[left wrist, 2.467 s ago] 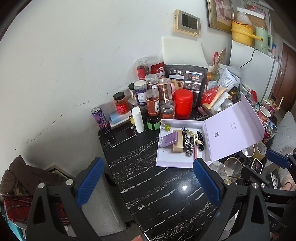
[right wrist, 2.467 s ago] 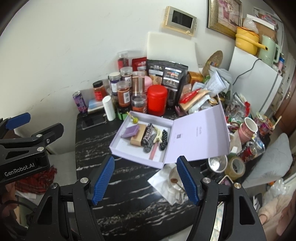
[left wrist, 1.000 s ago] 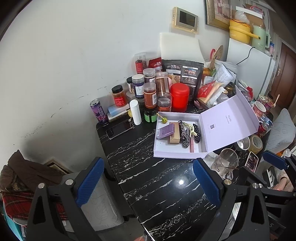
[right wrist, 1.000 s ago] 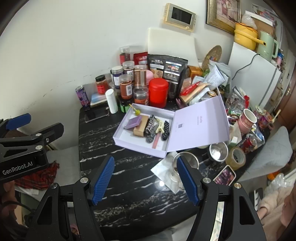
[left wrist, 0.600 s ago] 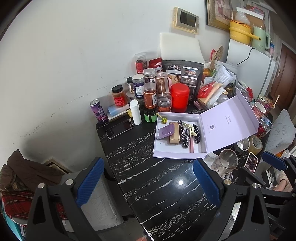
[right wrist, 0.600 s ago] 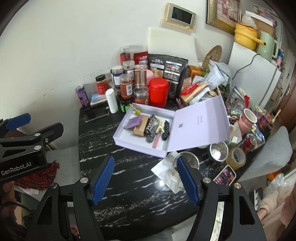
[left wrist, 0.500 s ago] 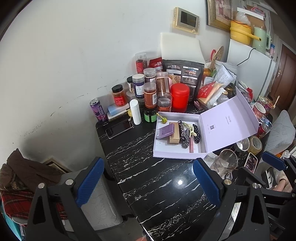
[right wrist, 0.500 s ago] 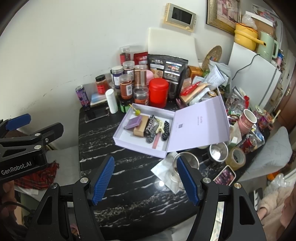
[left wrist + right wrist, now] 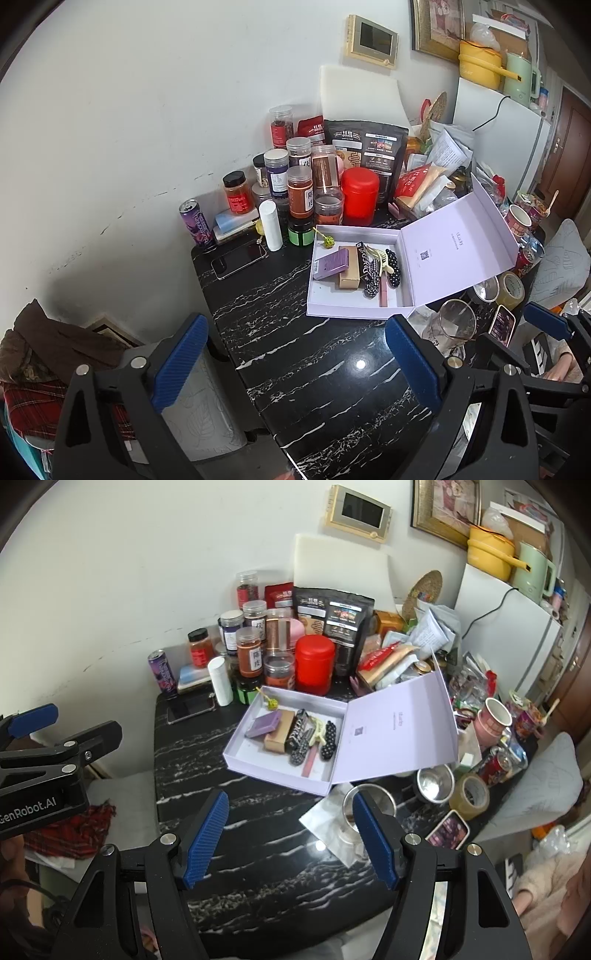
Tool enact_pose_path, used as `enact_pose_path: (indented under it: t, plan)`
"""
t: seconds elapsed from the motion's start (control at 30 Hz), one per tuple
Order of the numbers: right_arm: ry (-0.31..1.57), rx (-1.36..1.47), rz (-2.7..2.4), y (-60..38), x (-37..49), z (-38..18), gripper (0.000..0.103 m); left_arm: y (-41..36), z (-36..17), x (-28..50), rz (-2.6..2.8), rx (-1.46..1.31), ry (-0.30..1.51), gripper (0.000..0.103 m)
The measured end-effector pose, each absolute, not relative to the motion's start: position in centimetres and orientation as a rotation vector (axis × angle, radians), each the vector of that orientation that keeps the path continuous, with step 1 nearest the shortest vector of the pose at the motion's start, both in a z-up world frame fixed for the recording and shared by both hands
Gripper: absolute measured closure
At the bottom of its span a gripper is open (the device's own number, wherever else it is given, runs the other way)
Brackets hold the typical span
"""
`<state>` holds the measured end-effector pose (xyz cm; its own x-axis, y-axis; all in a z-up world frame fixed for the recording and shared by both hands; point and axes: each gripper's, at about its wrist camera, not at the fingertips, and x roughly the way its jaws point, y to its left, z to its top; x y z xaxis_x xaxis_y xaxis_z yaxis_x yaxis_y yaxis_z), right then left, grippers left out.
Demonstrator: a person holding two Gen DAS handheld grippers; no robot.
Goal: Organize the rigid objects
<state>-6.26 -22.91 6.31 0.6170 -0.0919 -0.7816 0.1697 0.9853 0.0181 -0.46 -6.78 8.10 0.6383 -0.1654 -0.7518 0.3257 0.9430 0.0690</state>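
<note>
Gaping empty, both the left gripper (image 9: 293, 362) and right gripper (image 9: 290, 832); lavender box (image 9: 280, 771) lid hides clutter behind.

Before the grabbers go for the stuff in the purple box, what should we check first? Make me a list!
1. Left tool empty, blue pads apart: ok.
2. Right tool empty, blue pads apart: ok.
3. Purple box open, lid leaning back, not over the tray: ok.
4. Things inside easy to pick singly: not ok. The purple card box, tan box and hair clips lie bunched, touching.
5. Bare table between the tools and the box: ok.
6. Glass cup beside the box's near corner, close to the right tool's path: not ok, mind it.
</note>
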Motion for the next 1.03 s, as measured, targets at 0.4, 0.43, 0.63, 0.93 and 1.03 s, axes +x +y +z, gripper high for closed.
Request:
enact_pose_path:
  t: [0.4,0.43,0.63,0.93,1.03]
  plan:
    - [0.895,0.092,-0.152,-23.22,-6.16,6.29,0.033,-7.23,8.13,-0.31,-0.284,0.214,0.832,0.004]
    - [0.895,0.091,-0.152,-23.23,-6.15,6.28,0.033,-7.24,8.13,-0.33,-0.283,0.213,0.833,0.004]
    - [0.897,0.091,-0.152,-23.07,-6.13,6.26,0.033,-7.22,7.97,-0.24,-0.281,0.220,0.832,0.004]
    - [0.902,0.088,-0.151,-23.62,-6.18,6.08,0.033,-7.09,7.60,0.12,-0.270,0.233,0.833,0.004]
    - [0.904,0.086,-0.149,-23.62,-6.10,5.91,0.033,-7.03,7.42,0.25,-0.272,0.233,0.839,0.004]
